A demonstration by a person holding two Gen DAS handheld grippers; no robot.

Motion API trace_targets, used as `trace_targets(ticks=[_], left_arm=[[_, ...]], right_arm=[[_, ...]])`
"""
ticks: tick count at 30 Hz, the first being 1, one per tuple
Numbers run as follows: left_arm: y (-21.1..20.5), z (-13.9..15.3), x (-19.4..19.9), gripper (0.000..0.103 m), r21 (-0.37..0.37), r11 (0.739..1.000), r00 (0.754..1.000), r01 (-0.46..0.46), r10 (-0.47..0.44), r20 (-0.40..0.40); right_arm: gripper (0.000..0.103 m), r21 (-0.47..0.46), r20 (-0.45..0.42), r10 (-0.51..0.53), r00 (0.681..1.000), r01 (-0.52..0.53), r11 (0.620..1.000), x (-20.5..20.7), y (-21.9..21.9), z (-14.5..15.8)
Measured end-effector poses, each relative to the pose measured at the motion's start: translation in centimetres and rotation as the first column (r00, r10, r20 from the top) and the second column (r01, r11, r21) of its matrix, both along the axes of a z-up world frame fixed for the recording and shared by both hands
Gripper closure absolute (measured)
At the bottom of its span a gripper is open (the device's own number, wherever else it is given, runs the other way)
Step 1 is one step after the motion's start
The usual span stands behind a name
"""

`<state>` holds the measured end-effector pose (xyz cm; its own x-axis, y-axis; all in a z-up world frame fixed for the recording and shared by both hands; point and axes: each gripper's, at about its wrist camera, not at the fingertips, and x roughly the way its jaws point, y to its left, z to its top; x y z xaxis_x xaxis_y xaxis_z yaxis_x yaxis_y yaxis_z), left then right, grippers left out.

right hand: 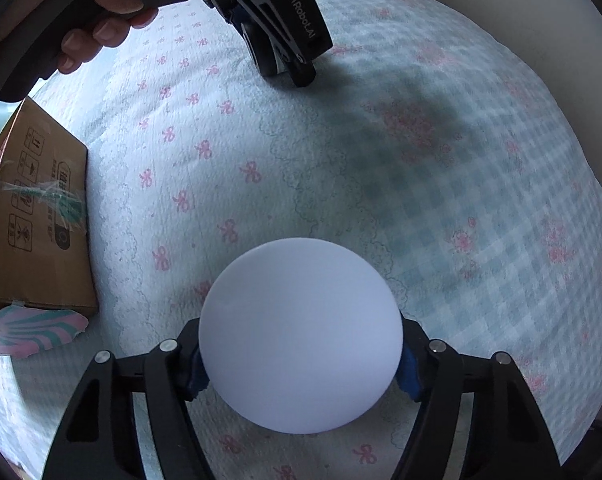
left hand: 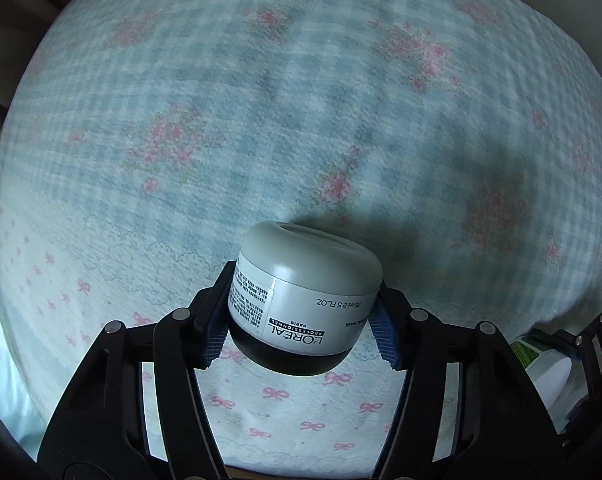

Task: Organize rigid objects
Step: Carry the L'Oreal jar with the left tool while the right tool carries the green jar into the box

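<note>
A white jar [left hand: 305,296] with a grey lid and a dark base sits low in the middle of the left wrist view, tipped so its printed label reads upside down. The left gripper [left hand: 301,334] is clenched on it: the blue ribbed pads [left hand: 385,338] press against both sides of the jar. Below it lies a bedspread [left hand: 261,120], blue-checked with pink flowers higher in the frame and white with pink bows lower down. At the right edge of this view part of the other tool shows, with something white and green [left hand: 541,364] in it.

In the right wrist view a smooth white ball-shaped thing [right hand: 301,336] fills the lower middle. The right gripper [right hand: 301,376] grasps it, blue pads touching its left and right sides. At the top of this frame the left gripper points down at the bedspread, and a person's hand [right hand: 101,20] wraps its grey handle in the upper left. A cardboard box [right hand: 41,216] with printed symbols rests at the left edge, with a pink and teal striped thing [right hand: 29,332] just below it
</note>
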<state>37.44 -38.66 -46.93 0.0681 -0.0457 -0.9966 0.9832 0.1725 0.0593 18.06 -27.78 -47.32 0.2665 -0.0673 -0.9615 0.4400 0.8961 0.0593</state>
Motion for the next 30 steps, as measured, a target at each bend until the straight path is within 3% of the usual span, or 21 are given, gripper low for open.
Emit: trace_targets(ticks=[6,13,22,30], left_arm=[[0.3,1.0,-1.9,0.047,-0.015,1.000,1.000,-0.021,0.021,0.010],[1.8,3.4,-4.3,0.048,-0.085,0.993,0.997,-0.078,0.078,-0.002],[5.5,12.3,-6.2,0.048,-0.219,0.960,0.985,-0.173,0.174,-0.017],[11.1,19.5,-6.4,0.048,-0.348,0.896,0.958,-0.277,0.283,-0.035]], right_arm=[[0.036,0.009,0.017,0.007,1.000,-0.008,1.000,-0.5,-0.1,0.3],[0.036,-0.006,0.046,0.010,0.999,-0.010,1.000,-1.0,-0.3,1.6],[0.036,-0.039,0.079,-0.011,0.997,0.014,0.999,-3.1,-1.0,6.1],[0.036,-0.080,0.111,0.020,0.994,-0.011,0.997,-3.9,-0.6,12.9]])
